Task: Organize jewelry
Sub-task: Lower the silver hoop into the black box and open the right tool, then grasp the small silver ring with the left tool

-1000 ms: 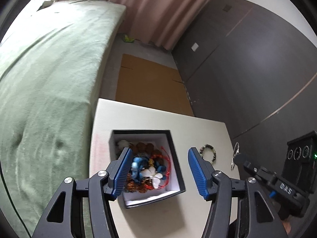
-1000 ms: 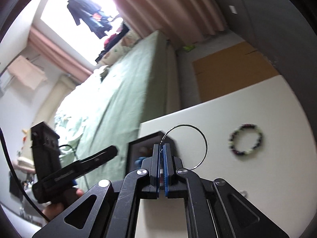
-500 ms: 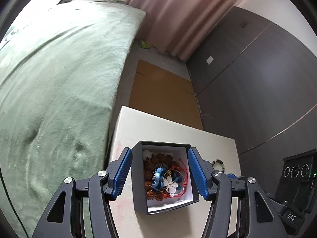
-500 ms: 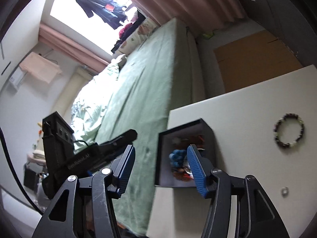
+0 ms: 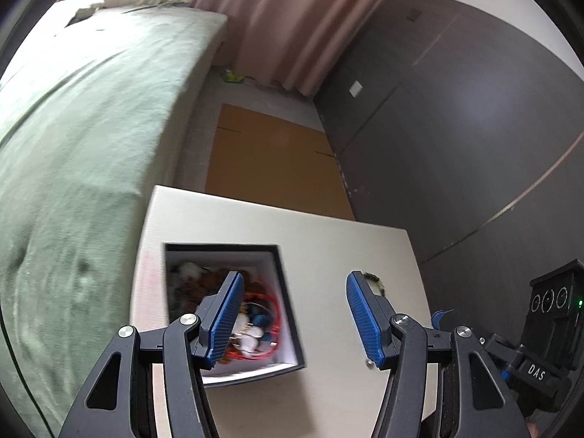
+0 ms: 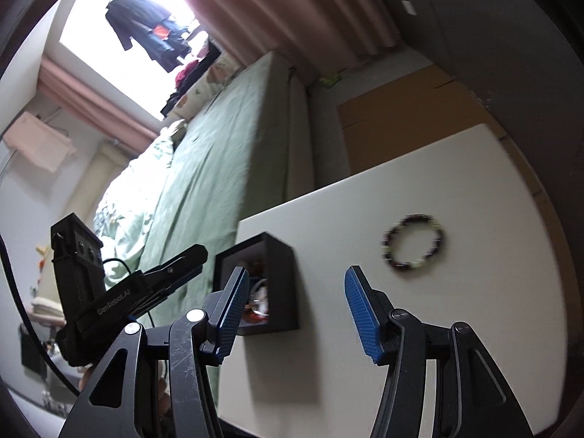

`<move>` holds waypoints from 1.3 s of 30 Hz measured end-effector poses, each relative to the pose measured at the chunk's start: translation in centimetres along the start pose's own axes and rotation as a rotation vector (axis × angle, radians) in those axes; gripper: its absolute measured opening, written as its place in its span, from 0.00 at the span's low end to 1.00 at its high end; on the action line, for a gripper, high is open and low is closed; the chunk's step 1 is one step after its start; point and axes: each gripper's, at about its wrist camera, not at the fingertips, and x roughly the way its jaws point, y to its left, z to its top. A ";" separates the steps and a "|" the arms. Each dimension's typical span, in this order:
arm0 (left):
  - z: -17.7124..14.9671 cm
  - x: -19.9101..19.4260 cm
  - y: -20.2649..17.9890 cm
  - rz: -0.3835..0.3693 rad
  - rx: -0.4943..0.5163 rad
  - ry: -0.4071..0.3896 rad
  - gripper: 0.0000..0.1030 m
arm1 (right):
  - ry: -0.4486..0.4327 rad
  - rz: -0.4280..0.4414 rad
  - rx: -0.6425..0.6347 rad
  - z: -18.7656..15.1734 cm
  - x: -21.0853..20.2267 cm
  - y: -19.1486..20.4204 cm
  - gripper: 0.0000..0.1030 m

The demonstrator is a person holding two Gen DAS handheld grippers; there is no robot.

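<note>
Box (image 5: 288,314) already heaped with jewelry, sits left of both empty, parted jaws; beaded bracelet (image 6: 414,241) lies loose on worktop (image 6: 474,328) beyond the right jaws, yet to be boxed.

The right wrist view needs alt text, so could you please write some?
The right hand-held gripper hangs open and empty over a white table. A beaded bracelet lies ahead; a black box of jewelry sits left.

Left of my tongs runs a green-covered bed (image 5: 84,116). Ahead, pink curtains (image 5: 277,18) hang above flattened cardboard (image 5: 270,160) on the floor; a dark wall (image 5: 456,116) rises to my right; bright window (image 6: 109,47) far off.
</note>
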 end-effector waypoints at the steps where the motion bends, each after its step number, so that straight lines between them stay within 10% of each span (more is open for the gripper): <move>1: -0.1 0.3 -0.6 -0.008 0.011 0.011 0.58 | -0.002 -0.017 0.005 0.0 -0.5 -0.6 0.54; 29: -7.9 8.5 -12.2 0.064 0.337 0.229 0.58 | 0.073 -0.327 0.019 -1.6 -6.7 -8.7 0.74; 39: -10.2 11.6 -13.2 0.137 0.411 0.282 0.38 | 0.042 -0.378 0.091 -1.5 -9.1 -12.3 0.74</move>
